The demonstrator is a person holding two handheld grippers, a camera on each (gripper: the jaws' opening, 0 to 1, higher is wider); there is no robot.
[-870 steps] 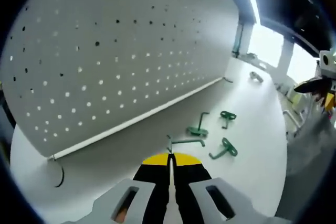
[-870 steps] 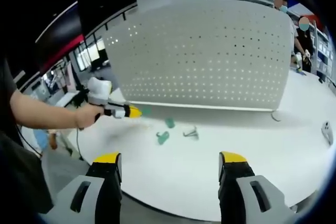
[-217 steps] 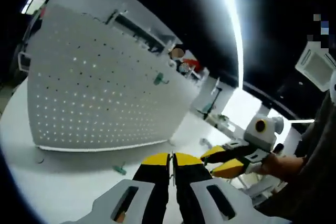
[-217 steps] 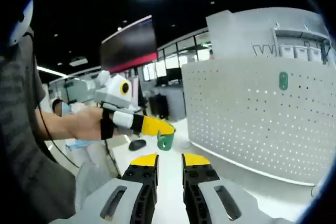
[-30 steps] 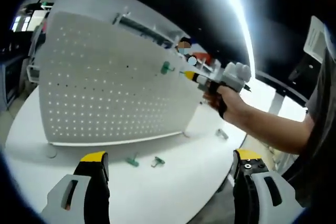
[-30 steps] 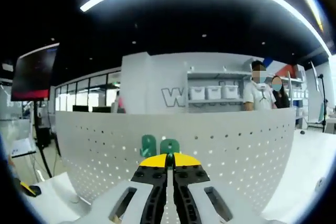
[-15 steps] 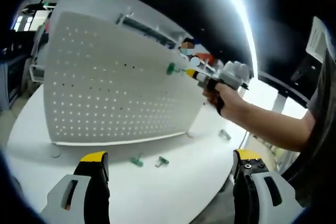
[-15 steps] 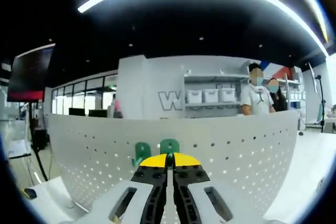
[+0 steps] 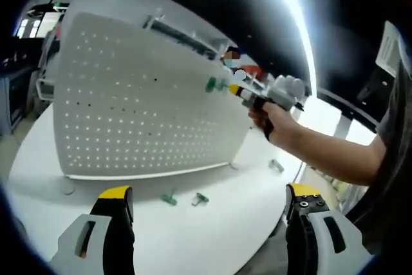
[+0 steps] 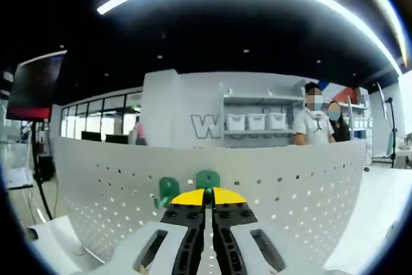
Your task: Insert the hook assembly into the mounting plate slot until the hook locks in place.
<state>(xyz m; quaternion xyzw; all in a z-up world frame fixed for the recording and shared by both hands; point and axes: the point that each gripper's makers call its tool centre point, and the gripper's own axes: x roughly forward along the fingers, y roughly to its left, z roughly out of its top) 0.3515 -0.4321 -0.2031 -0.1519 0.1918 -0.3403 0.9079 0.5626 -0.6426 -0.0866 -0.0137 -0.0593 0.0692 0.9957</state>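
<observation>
Left hand-held gripper: jaws spread wide, nothing between them, hovering above the counter.
Right hand-held gripper: yellow-tipped jaws pressed together, pinching a green hook against the upper part of the pegboard; also visible from the left gripper view, gripped by a hand with bare forearm reaching in from the right.
Held hook: touching the pegboard face near the top edge; whether fully seated, cannot tell.
Second green hook: already hanging on the pegboard just left of the held one; both appear as a small green pair in the left gripper view.
Pegboard: white, perforated, standing upright on the round white counter.
Loose hooks: two green pieces lying on the counter in front of the pegboard's base, one just beside the other.
Small grey part: on the counter past the pegboard's right end.
Background: two people standing behind the pegboard, shelves with white bins.
</observation>
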